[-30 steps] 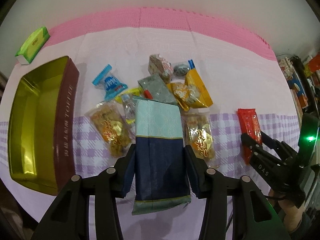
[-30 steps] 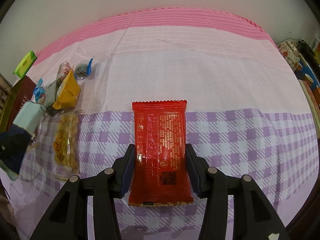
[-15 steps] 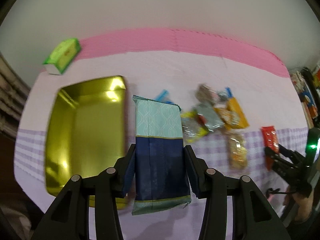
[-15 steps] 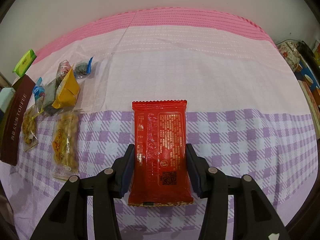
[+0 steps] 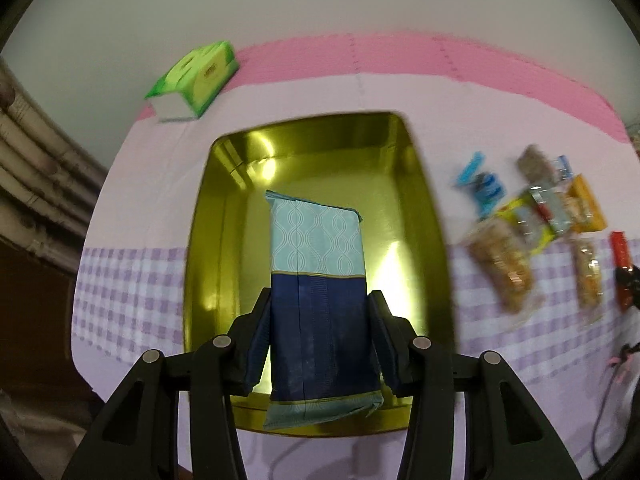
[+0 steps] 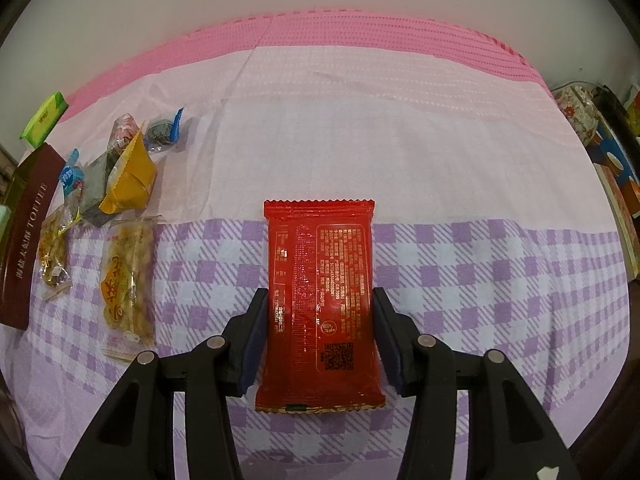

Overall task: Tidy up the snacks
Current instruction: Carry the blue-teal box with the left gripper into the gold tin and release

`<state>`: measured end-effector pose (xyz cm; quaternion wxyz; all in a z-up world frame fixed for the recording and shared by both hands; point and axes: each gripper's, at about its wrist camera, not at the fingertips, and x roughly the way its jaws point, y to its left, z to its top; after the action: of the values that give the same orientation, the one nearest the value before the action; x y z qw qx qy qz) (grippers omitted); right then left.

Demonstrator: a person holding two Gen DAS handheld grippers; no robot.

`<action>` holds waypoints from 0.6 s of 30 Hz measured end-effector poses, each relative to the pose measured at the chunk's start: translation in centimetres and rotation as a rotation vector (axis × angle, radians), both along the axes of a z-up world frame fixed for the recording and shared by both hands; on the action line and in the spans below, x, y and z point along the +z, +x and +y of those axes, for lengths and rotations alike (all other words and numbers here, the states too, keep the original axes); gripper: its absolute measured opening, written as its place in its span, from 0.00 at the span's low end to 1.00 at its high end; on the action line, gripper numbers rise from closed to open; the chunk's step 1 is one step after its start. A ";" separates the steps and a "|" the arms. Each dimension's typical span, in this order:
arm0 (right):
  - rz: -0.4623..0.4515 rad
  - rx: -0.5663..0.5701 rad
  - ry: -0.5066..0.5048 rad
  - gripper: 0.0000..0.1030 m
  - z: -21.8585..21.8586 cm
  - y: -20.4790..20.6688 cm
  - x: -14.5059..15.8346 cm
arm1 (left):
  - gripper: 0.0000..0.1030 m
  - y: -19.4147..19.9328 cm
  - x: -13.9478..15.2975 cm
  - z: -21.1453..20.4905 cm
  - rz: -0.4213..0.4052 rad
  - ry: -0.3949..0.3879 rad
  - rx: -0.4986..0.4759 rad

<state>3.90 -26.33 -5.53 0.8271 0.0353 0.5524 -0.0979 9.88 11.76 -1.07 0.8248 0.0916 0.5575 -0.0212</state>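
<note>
The left gripper (image 5: 320, 340) is being kept partly closed on one blue and teal packet (image 5: 320, 300), both pads pressed against its dark lower half. The packet is being carried above one gold tin (image 5: 208, 248), over the tin's near half; whether it is touching the tin floor cannot be told.

The right gripper (image 6: 320, 336) is being held partly open around one red packet (image 6: 320, 304), which is lying flat on the tablecloth (image 6: 400, 140) near its front edge. The left pad is being seen at the wrapper's edge; a narrow gap is being shown at the right pad, so no firm grip can be confirmed.

One loose pile of snacks (image 6: 104, 188) is being seen towards the tablecloth's left side, between the red packet and the tin's maroon wall (image 6: 24, 240). In it are being counted two clear bags of golden pieces, one yellow pouch, one grey pouch, two blue-ended sweets and one pink-patterned piece; a few others are too blurred to count. One green tissue pack (image 5: 192, 76) is being seen at the far left corner.
</note>
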 end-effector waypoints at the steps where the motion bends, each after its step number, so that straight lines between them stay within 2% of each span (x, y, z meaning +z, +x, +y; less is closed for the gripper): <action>1: 0.003 0.000 -0.001 0.48 0.0 0.0 0.0 | 0.46 0.1 -0.4 0.4 0.007 -0.001 0.000; 18: 0.029 -0.011 0.011 0.48 -0.2 0.4 -0.1 | 0.46 1.0 -4.3 3.4 0.078 -0.041 0.011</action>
<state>4.34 -26.54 -5.62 0.8183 0.0416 0.5646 -0.0997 10.85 15.19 -5.36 0.8044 0.0705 0.5891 -0.0316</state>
